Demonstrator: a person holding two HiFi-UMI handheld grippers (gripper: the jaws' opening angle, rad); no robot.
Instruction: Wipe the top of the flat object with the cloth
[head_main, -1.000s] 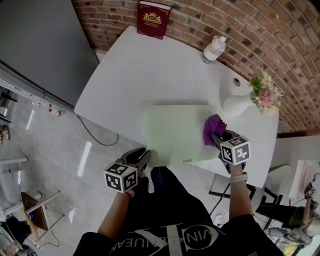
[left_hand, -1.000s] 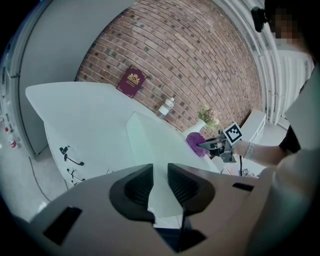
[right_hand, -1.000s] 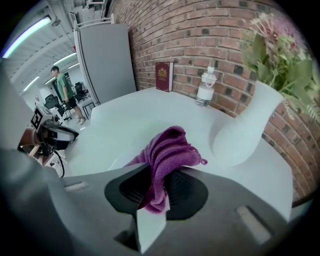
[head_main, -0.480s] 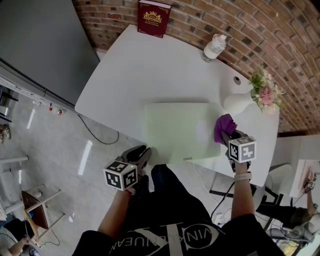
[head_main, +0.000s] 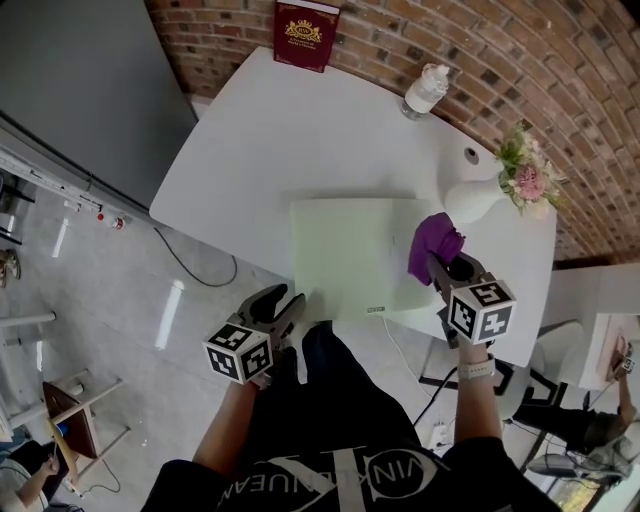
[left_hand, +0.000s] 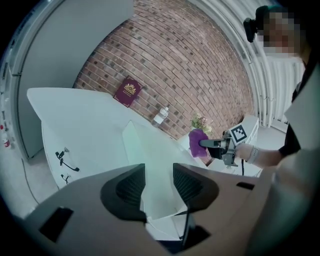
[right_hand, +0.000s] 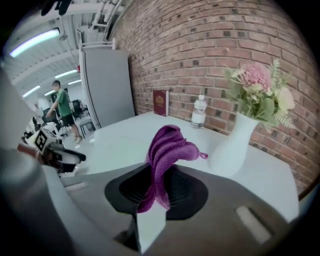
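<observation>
A pale green flat object (head_main: 350, 255) lies on the white table (head_main: 270, 130) near its front edge. My right gripper (head_main: 443, 268) is shut on a purple cloth (head_main: 432, 245), which hangs bunched over the object's right edge and looks lifted off it. The right gripper view shows the cloth (right_hand: 167, 145) rising from between the pads of that gripper (right_hand: 159, 185). My left gripper (head_main: 278, 305) hovers off the table's front edge by the object's near left corner. Its jaws have just been opening; this gripper (left_hand: 159, 172) stands open, nothing held, the object (left_hand: 145, 150) beyond it.
A white vase (head_main: 475, 205) with pink flowers (head_main: 528, 180) stands just right of the cloth. A plastic bottle (head_main: 425, 93) and a dark red book (head_main: 305, 35) stand at the table's far edge by the brick wall. A cable (head_main: 205, 275) lies on the floor.
The right gripper slid the cloth right, off the object's surface, then came back left and up with it. The left gripper's jaws stand wider apart than before.
</observation>
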